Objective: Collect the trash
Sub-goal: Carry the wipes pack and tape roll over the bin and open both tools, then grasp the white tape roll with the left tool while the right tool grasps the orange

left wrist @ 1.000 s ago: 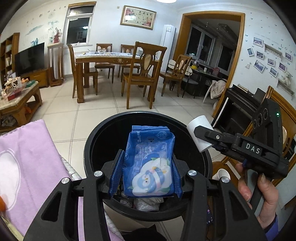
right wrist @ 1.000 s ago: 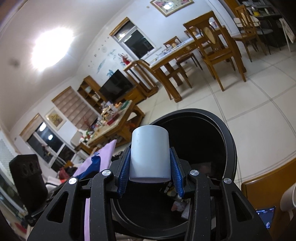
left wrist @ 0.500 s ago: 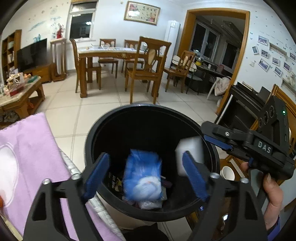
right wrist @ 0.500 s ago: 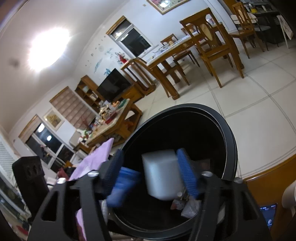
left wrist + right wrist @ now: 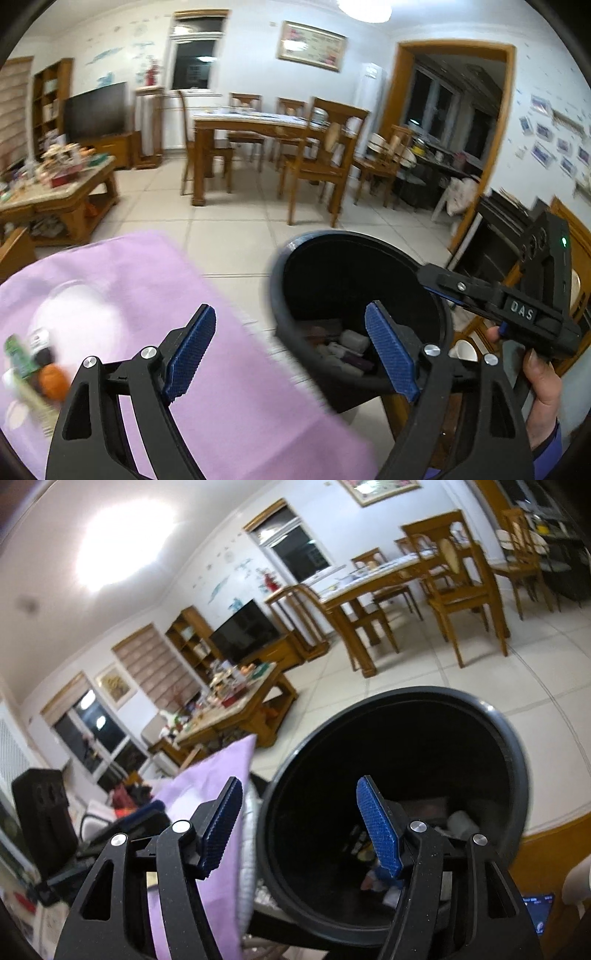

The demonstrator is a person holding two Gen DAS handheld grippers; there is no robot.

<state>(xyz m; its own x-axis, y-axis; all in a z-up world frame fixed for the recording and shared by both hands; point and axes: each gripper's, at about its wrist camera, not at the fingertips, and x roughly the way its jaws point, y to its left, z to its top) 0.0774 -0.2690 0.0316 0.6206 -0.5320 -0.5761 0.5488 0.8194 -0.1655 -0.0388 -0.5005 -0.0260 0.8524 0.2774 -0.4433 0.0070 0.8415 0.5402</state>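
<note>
Left claw (image 5: 291, 354) and right claw (image 5: 301, 829): both spread wide, nothing betw. blue pads. Round black plastic trash bin (image 5: 436, 295) just beside lilac cloth-covered tabletop (image 5: 147, 295), holding white cup and wrappers. Blurred orange ball and green packet (image 5: 16, 354) at tabletop's left edge, partly cut off.

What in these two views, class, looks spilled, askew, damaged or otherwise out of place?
Nothing stands out. The black bin stands upright with trash inside it, none visibly over its rim. A few small items lie on the purple cloth. Both the left gripper and right gripper are open and empty.
</note>
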